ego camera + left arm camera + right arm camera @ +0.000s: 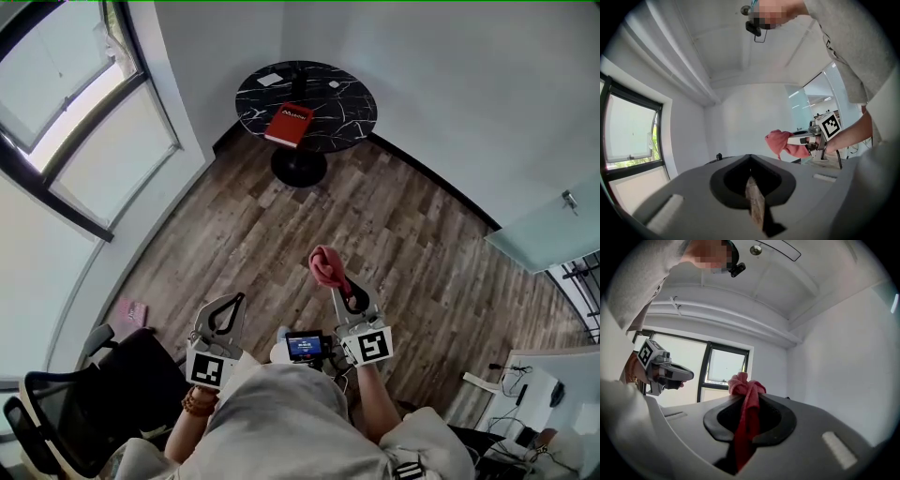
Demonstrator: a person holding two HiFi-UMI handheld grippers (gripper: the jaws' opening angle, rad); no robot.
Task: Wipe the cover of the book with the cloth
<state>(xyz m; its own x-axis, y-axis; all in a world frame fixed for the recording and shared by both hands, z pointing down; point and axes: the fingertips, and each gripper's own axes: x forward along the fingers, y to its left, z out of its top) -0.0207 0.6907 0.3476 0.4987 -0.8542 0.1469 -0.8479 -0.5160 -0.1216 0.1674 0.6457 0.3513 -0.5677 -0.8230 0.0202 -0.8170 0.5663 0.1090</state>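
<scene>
There's the red rectangular book flat, closed, on the round black marble table; I've got the bunched pink-red cloth pinched in my right gripper.

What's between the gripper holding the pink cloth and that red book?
Only bare wood floor, then the black table's edge under the book; the head view shows it.

The head camera is looking steeply down from above the person, with the left gripper and right gripper near and the round black table far across the wood floor. Each gripper camera is sitting close behind its own jaws, facing level and catching the other gripper sideways. The red cloth is appearing in all three views.
</scene>
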